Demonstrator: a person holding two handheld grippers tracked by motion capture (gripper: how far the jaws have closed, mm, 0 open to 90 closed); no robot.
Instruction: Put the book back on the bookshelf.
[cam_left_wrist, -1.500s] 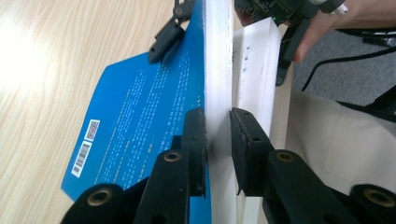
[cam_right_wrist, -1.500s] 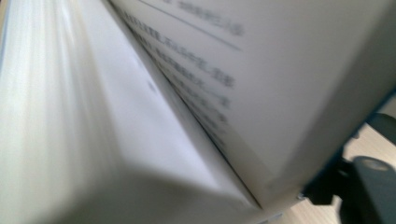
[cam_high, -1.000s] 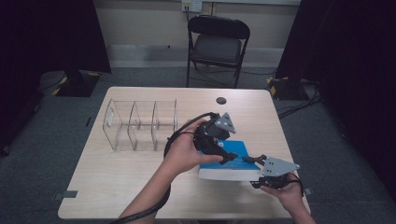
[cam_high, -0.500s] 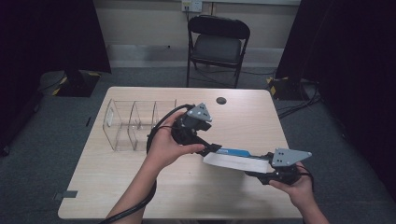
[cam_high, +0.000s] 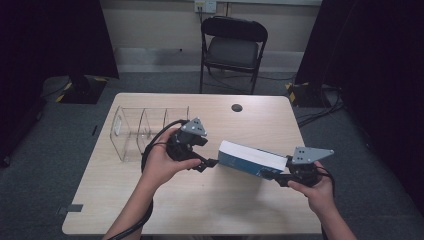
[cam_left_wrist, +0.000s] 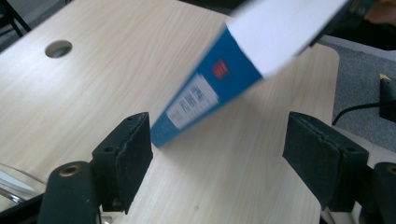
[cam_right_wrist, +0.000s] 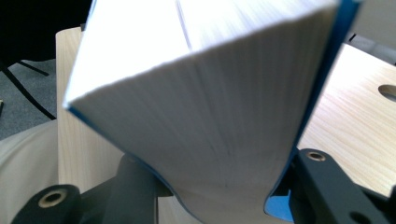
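A thick blue-covered book (cam_high: 252, 159) hangs tilted above the table (cam_high: 210, 210), its white page edges up. My right gripper (cam_high: 273, 175) is shut on its right end, and its jaws have just been closing on the book. In the right gripper view the book (cam_right_wrist: 201, 107) sits between the jaws of that gripper (cam_right_wrist: 222, 168). My left gripper (cam_high: 212, 162) stands open just left of the book's other end, its jaws having just been opening. In the left gripper view the book's spine corner (cam_left_wrist: 205, 93) lies between the spread jaws of the left gripper (cam_left_wrist: 219, 128), near the left pad, with no grip on it.
A clear plastic divider rack (cam_high: 145, 131) stands at the table's left, behind my left hand. A round cable hole (cam_high: 236, 107) is near the far edge. A black folding chair (cam_high: 232, 47) stands beyond the table. A cable loops from the left gripper.
The book has left the tabletop, raised by the right gripper. My left gripper has let go of the book and drawn away to the left, with its jaws now spread.
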